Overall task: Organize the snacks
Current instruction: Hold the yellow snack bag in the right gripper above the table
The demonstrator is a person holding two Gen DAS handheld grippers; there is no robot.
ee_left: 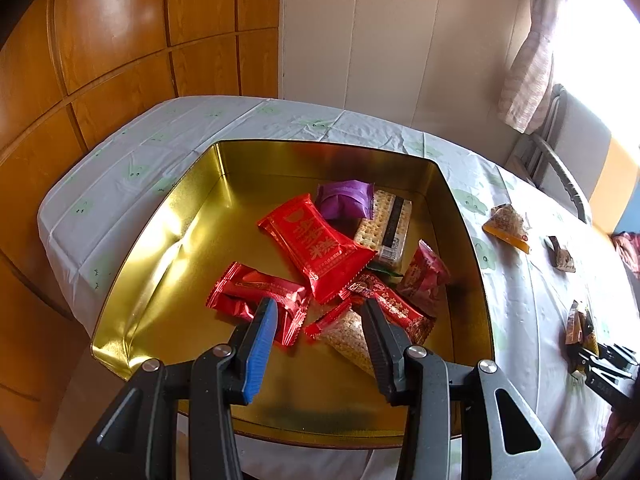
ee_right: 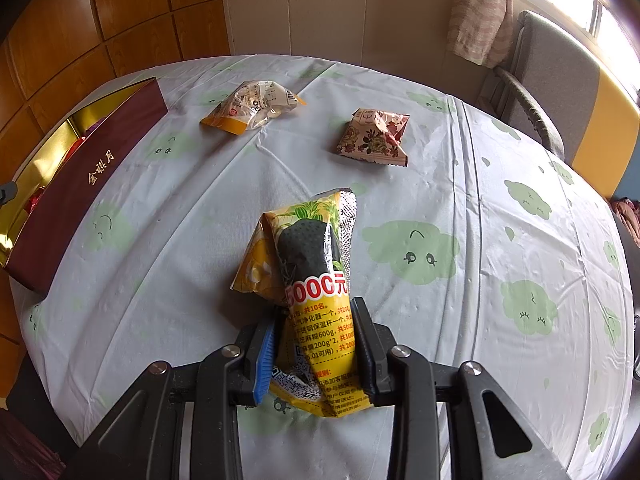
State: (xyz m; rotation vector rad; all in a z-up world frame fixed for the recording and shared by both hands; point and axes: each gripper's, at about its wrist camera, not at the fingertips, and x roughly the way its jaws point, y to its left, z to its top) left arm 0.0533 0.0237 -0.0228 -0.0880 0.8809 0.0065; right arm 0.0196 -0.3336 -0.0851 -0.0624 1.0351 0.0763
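At centre frame of the right wrist view, my right gripper (ee_right: 316, 340) clamps a yellow snack packet (ee_right: 316, 280), light, crinkly and slippery, best pinched mid-body. My left gripper (ee_left: 320, 320) hangs spread and empty over the gold tin (ee_left: 132, 312) of wrapped snacks.

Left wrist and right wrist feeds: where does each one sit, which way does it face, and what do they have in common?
Left wrist: on the left tool, facing forward and down into the gold tin of wrapped snacks; its two open fingers show, nothing between them.
Right wrist: on the right tool, facing across the tablecloth; its fingers show, clamped on the yellow packet.
Shared: the tin (maroon outside), the clear orange-edged packet, the floral packet, and the yellow packet at the left view's right edge.
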